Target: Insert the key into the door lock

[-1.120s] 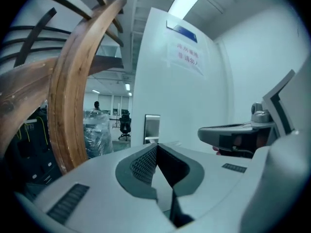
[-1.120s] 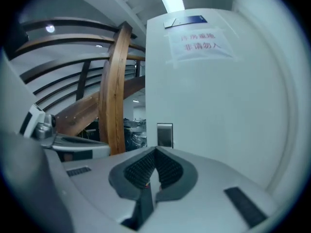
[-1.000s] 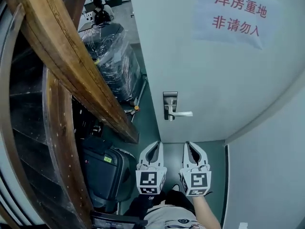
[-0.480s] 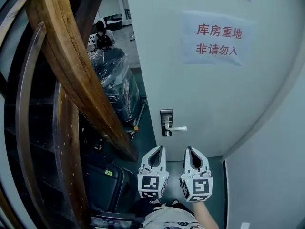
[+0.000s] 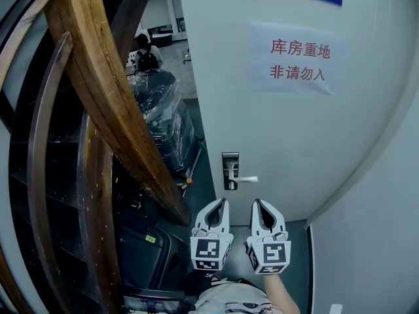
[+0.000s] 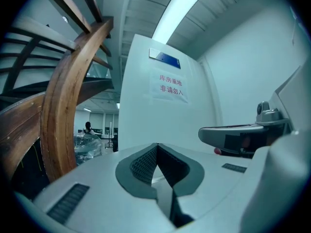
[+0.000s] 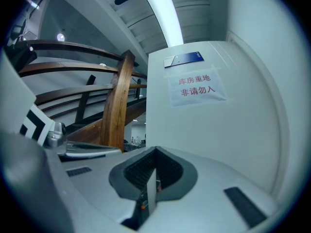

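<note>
The key [image 7: 150, 191] is not in the lock [image 5: 230, 167] yet, so most of the job is left. What looks done: the key is picked up & is pinched tight in the right gripper [image 5: 256, 203], jaws closed on it. The left gripper [image 5: 222, 202] is squeezed closed too, w/ nothing in it. Both are held side by side in front of the door [image 5: 294, 149], below the lock & well apart from it. The lock is set on a dark plate near the door's left edge, w/ a silver handle [image 5: 247, 179] stuck out to the right just under it. Left to do, prob.: the key must be brought up to the keyhole, lined up & pushed in. The key is seen only in the right gripper view, as a thin flat grey strip stood on edge between the pads. Its tip & teeth can't be made out, & the keyhole is too small to be seen.
</note>
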The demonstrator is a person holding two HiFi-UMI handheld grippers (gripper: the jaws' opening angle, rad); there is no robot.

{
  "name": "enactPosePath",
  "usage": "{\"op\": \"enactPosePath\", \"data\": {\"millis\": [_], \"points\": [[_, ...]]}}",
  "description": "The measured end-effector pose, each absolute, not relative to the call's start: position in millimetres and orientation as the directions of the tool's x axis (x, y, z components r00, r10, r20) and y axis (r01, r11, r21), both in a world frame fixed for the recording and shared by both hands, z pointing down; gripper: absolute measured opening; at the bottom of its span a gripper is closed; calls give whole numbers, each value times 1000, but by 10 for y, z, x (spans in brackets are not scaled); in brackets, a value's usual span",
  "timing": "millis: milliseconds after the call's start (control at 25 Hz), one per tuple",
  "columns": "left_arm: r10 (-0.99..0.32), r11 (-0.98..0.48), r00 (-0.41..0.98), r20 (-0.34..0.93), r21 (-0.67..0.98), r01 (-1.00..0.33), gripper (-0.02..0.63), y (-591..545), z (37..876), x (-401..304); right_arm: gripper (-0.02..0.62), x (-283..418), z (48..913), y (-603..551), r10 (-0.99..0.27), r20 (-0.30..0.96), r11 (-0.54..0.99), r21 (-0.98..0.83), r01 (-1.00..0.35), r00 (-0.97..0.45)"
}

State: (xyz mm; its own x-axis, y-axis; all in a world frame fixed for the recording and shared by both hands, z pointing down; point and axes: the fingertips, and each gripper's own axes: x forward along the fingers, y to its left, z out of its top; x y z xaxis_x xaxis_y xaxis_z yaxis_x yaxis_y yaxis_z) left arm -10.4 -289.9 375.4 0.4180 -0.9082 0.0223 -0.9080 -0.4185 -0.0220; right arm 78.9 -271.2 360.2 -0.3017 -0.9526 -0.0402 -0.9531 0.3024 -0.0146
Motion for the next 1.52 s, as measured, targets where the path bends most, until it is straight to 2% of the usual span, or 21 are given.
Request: {"op": "enactPosePath", "data": {"millis": [1520], "points": [[-912, -410, 408, 45, -25, -912, 3, -3143, 3840, -213, 6, 695, 3724, -2978, -948, -5, 319, -14, -948, -319]]}}
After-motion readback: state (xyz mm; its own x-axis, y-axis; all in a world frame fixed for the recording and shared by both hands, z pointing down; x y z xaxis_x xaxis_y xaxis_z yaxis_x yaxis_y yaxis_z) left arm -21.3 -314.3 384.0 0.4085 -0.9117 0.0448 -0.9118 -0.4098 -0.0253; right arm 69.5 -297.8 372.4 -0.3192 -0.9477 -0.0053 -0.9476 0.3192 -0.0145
